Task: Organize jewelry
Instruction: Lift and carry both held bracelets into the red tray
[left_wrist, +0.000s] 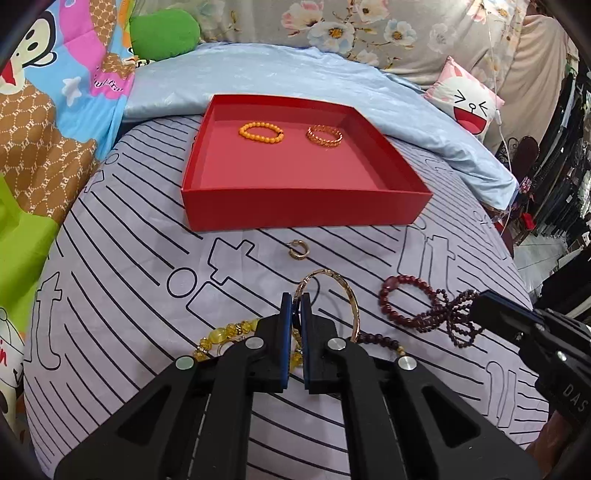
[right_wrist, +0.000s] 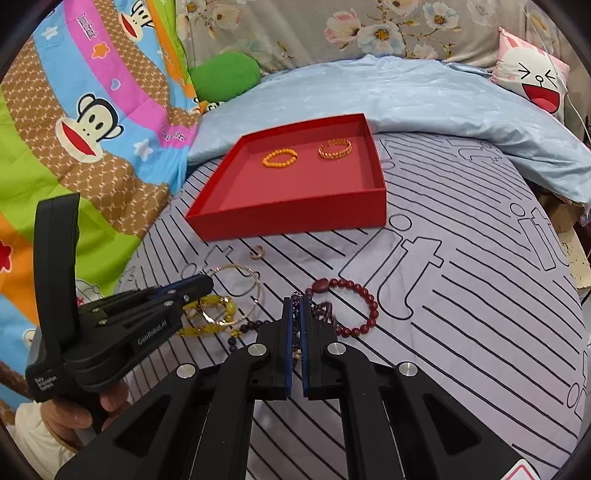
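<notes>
Left hand-held gripper (left_wrist: 295, 301) has its blue-padded fingers nearly together, pinching the rim of a thin gold bangle (left_wrist: 351, 295) that loops out ahead and to its right over the striped bedsheet (left_wrist: 129, 288). Just behind and to the left of its fingertips lies a yellow bead bracelet (left_wrist: 229, 334), partly hidden by the fingers.

Right hand-held gripper (right_wrist: 295, 306) is also almost closed, with a thin string of small dark purple beads (right_wrist: 295, 332) caught between its pads. Just ahead and to the right of its tips rests a dark red bead bracelet (right_wrist: 351, 306), touching the tangle of purple beads. To its left, the other gripper sits low over the yellow bracelet.

Farther ahead of both grippers, a small gold ring (left_wrist: 299, 251) lies alone on the sheet, between the bangle and a shallow red box (left_wrist: 306, 210). Inside the box, near its far wall, an orange bead bracelet (left_wrist: 261, 133) sits left of a copper chain bracelet (left_wrist: 324, 136), the two close but apart. Beyond the box is a pale blue quilt (left_wrist: 280, 74).
</notes>
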